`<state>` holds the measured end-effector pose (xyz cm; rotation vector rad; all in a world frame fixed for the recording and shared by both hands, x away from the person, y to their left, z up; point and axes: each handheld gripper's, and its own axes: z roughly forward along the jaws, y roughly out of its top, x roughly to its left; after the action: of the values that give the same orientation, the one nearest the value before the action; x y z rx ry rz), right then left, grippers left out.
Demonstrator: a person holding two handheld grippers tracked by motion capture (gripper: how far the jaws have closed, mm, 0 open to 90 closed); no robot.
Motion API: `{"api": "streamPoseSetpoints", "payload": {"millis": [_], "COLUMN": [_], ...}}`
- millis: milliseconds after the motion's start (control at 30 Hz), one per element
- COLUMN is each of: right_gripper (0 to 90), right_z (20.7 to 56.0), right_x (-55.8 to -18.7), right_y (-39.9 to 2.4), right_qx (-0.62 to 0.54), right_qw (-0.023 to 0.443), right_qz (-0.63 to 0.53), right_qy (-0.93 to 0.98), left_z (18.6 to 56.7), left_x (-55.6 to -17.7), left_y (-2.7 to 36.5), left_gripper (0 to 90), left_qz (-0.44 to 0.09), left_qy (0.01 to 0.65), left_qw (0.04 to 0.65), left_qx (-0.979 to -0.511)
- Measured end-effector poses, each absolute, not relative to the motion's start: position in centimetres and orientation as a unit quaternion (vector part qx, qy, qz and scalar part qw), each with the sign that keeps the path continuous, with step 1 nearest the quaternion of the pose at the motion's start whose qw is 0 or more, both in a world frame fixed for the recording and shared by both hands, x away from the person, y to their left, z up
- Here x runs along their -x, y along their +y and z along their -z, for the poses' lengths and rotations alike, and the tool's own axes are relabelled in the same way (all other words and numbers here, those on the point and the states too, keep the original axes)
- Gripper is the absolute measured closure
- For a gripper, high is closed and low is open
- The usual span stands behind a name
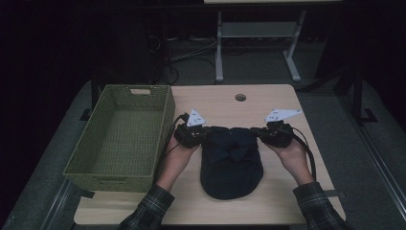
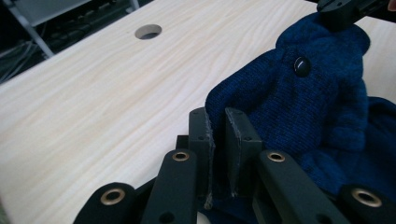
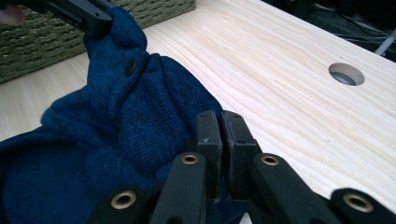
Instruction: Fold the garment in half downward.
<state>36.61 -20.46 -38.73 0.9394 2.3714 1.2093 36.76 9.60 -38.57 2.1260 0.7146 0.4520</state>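
On the table point(image 1: 287, 191) beside the green basket point(image 1: 119, 139), soft, limp, light navy knit garment point(image 1: 231, 163) lies, left hand-held gripper point(image 2: 223, 122) and right hand-held gripper point(image 3: 220, 122) each clamped on opposite upper edges—good hold points.

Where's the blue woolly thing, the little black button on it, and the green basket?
Blue woolly garment point(image 1: 231, 167): high view, on its rounded near half lying on the table.
Black button point(image 2: 302, 66): left gripper view, on the button's shiny face.
Green basket point(image 1: 163, 125): high view, on its right wall.
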Motion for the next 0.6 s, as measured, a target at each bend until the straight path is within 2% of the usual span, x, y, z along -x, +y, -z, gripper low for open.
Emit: {"api": "streamPoseSetpoints", "payload": {"millis": [600], "right_gripper": [85.0], "right_z": [40.8], "right_x": [-32.3], "right_y": [-21.1], "right_qx": [-0.325], "right_qw": [0.130], "right_qz": [-0.437], "right_qy": [0.828], "left_z": [40.3], "left_x": [-33.2], "left_y": [9.4], "left_gripper": [81.1], "left_qz": [-0.156], "left_qy": [0.264], "left_qw": [0.400], "left_qx": [-0.864]}}
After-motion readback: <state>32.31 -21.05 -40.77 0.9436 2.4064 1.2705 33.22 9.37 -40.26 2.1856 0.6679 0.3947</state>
